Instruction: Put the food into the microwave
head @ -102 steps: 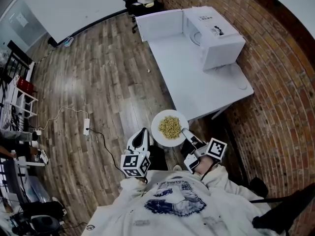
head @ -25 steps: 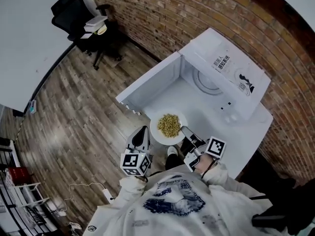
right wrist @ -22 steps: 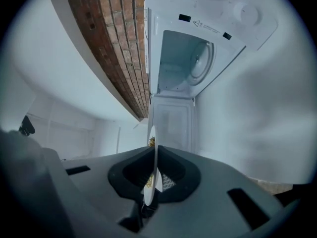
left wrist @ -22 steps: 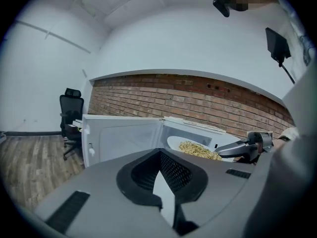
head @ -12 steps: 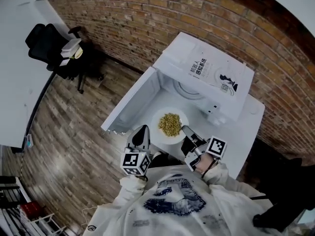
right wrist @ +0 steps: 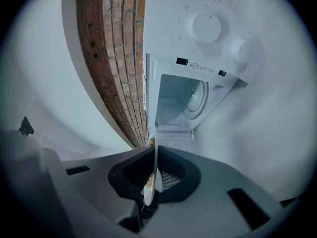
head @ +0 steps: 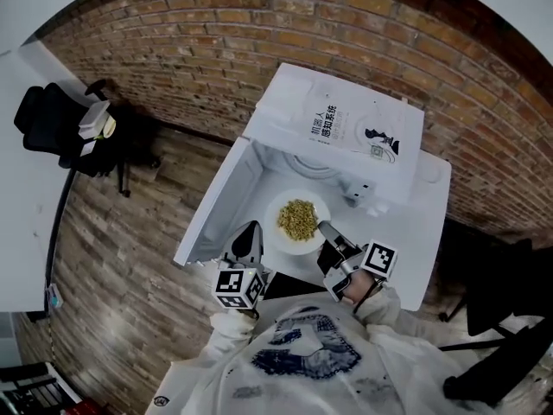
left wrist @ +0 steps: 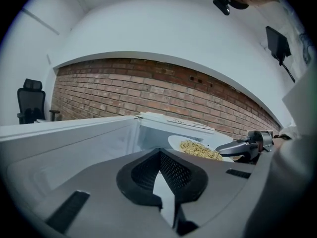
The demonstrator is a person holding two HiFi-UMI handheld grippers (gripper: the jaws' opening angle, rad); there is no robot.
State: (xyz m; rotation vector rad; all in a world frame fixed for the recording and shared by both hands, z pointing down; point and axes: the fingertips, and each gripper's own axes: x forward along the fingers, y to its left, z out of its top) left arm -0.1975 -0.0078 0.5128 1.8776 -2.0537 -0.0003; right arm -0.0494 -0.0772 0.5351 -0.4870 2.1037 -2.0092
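Jaws, head view: your right gripper [head: 325, 228] is clamped on the near rim of the plate [head: 285, 233]. Your left gripper [head: 249, 232] has its jaws together on nothing, just beside the plate's left edge.
Food, head view: the yellowish food [head: 297, 219] lies heaped in the plate's middle. You hold it in the air in front of the microwave [head: 346, 124], not yet inside.
Door, head view: the door [head: 214, 210] stands swung open on your left.
Surface, head view: the white surface [head: 428, 223] carries the microwave.
Print, head view: dark characters and a small drawn figure sit on the microwave's top, too small to read.
Left gripper view: the jaws meet at their tips, empty. The plate is ahead to the right, with the right gripper on its rim, and the open door runs along the left.
Right gripper view: the jaws pinch the plate, seen edge-on between them. The open cavity [right wrist: 181, 100] and its turntable [right wrist: 197, 99] are straight ahead.
Writing, right gripper view: two dials [right wrist: 202, 26] sit above small black tags and a warning triangle. None of the text is legible.
Step in hand: you are likely carrying the plate into the cavity.
Doing it well: hold the plate level, since a one-rim grip may let the far edge sag. Go in through the middle of the mouth, clear of door and frame. Set it on the turntable before you let go.
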